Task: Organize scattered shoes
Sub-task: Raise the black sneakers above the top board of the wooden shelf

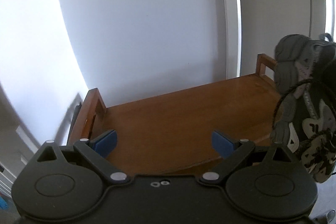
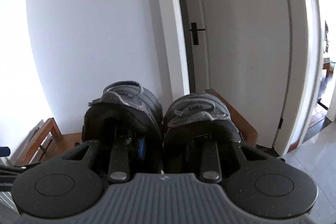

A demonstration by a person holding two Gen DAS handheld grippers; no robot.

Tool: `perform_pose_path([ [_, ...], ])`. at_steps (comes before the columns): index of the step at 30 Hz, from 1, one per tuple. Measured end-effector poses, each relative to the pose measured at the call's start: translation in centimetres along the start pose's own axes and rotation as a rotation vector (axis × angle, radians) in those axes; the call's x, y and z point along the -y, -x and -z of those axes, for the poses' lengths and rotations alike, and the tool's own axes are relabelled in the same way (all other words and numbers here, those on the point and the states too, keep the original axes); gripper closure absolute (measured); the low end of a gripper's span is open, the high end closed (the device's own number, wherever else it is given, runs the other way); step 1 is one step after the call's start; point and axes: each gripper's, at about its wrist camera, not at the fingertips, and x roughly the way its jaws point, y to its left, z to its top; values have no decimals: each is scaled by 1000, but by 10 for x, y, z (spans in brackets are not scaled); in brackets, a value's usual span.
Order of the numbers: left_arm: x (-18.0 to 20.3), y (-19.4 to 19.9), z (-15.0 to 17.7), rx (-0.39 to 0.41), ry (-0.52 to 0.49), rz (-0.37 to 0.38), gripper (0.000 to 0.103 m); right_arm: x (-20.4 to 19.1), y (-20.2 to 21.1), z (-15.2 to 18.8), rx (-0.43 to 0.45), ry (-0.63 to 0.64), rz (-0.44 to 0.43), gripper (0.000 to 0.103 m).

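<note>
1. Right gripper (image 2: 163, 146), low centre of its view, has a finger inside each of the paired grey shoes (image 2: 161, 110), pinching their touching inner walls; keep that squeeze.
2. Left gripper (image 1: 163, 143) hangs apart, empty.
3. Wooden rack top (image 1: 189, 110) lies bare beyond; set the soles down flat, then release.

The left gripper (image 1: 163, 145) has a matte black body with two round raised discs behind its fingers, black link arms on silver rivets, blue pads (image 1: 106, 143) at the tips, and two small screws between the pivots. The right gripper (image 2: 163, 140) looks alike, with a ribbed grey plate behind; only one blue pad shows, dimly.
</note>
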Motion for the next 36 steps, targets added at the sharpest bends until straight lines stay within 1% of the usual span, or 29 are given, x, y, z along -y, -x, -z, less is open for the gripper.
perform_pose_path([
  [2, 4, -13, -10, -10, 18, -23, 6, 8, -26, -4, -17, 17, -26, 66],
  [4, 13, -32, -24, -30, 46, -66, 6, 18, -51, -9, -36, 23, -54, 66],
  [6, 23, -48, -38, -51, 55, -84, 6, 28, -75, -14, -54, 26, -81, 66],
  [9, 39, -66, -56, -64, 70, -126, 6, 44, -108, -22, -75, 41, -120, 66],
  [13, 60, -85, -75, -79, 117, -164, 6, 60, -142, -30, -106, 66, -171, 66],
  [18, 79, -98, -84, -109, 124, -158, 6, 72, -177, -35, -144, 66, -219, 66],
  [26, 79, -129, -93, -141, 141, -143, 6, 70, -216, -41, -218, 72, -207, 66],
  [32, 74, -155, -101, -147, 127, -97, 6, 61, -255, -37, -303, 59, -146, 66],
  [36, 60, -175, -106, -154, 126, -73, 6, 54, -279, -30, -359, 70, -106, 66],
])
